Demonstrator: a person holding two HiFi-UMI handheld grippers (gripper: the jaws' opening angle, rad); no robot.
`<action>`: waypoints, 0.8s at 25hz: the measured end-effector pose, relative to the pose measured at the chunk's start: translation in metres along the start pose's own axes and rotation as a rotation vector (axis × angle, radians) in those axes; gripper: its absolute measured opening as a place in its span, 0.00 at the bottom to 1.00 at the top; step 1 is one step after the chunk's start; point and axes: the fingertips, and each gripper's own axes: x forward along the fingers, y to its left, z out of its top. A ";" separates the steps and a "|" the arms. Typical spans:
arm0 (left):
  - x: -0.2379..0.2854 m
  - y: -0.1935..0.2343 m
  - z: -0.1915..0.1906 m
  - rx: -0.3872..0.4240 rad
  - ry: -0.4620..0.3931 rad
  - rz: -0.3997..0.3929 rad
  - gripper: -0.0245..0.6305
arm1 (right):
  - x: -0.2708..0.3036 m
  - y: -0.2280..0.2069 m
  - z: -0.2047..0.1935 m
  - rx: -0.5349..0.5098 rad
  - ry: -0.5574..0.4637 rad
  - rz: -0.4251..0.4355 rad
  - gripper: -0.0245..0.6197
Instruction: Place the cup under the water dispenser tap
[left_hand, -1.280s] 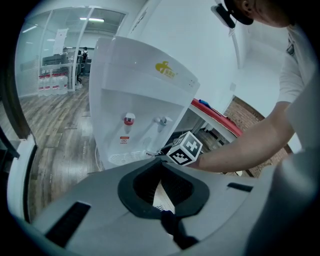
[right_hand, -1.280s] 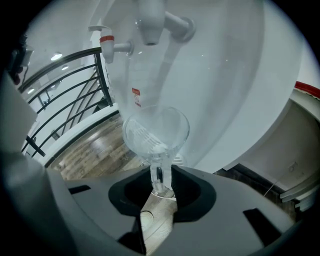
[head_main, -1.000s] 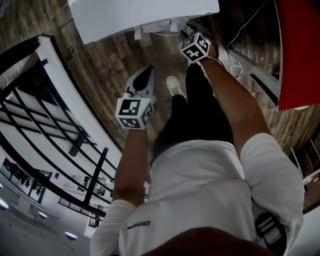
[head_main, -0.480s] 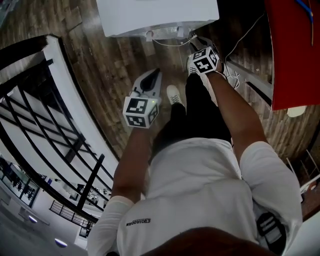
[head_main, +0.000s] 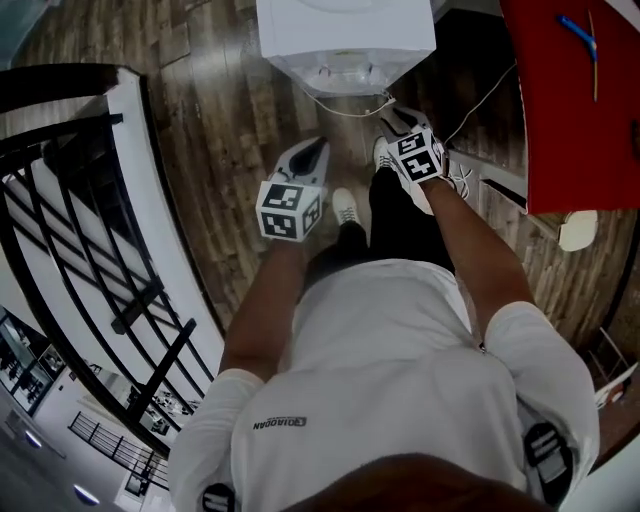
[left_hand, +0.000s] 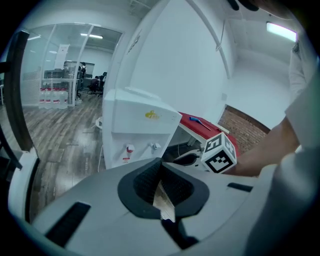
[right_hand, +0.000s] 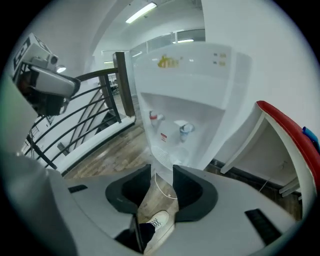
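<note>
A white water dispenser (head_main: 345, 40) stands at the top of the head view, right in front of me. Its red tap (right_hand: 155, 117) and blue tap (right_hand: 186, 128) hang over the drip tray in the right gripper view. My right gripper (right_hand: 161, 172) is shut on a clear plastic cup (right_hand: 161, 186), held upright short of the taps. In the head view that gripper (head_main: 395, 120) is just below the dispenser's front, and the cup is hidden there. My left gripper (head_main: 305, 160) hangs lower and to the left, shut and with nothing in it (left_hand: 161, 167).
A black railing on a white ledge (head_main: 120, 230) runs down the left side. A red table (head_main: 575, 100) stands at the right, with cables (head_main: 480, 90) trailing over the wooden floor beside the dispenser. The person's shoes (head_main: 345, 205) are below the grippers.
The person has stepped toward the dispenser, which now fills more of the top of the head view. Both grippers have come closer to it, and the right one still holds the cup.
</note>
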 end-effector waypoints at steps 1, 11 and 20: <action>-0.007 -0.003 0.001 0.003 -0.003 -0.004 0.03 | -0.011 0.008 0.003 0.011 -0.012 0.013 0.25; -0.083 -0.039 0.024 0.047 -0.087 -0.064 0.03 | -0.122 0.075 0.057 0.029 -0.161 0.074 0.25; -0.150 -0.073 0.036 0.093 -0.162 -0.124 0.03 | -0.220 0.127 0.092 0.047 -0.304 0.086 0.25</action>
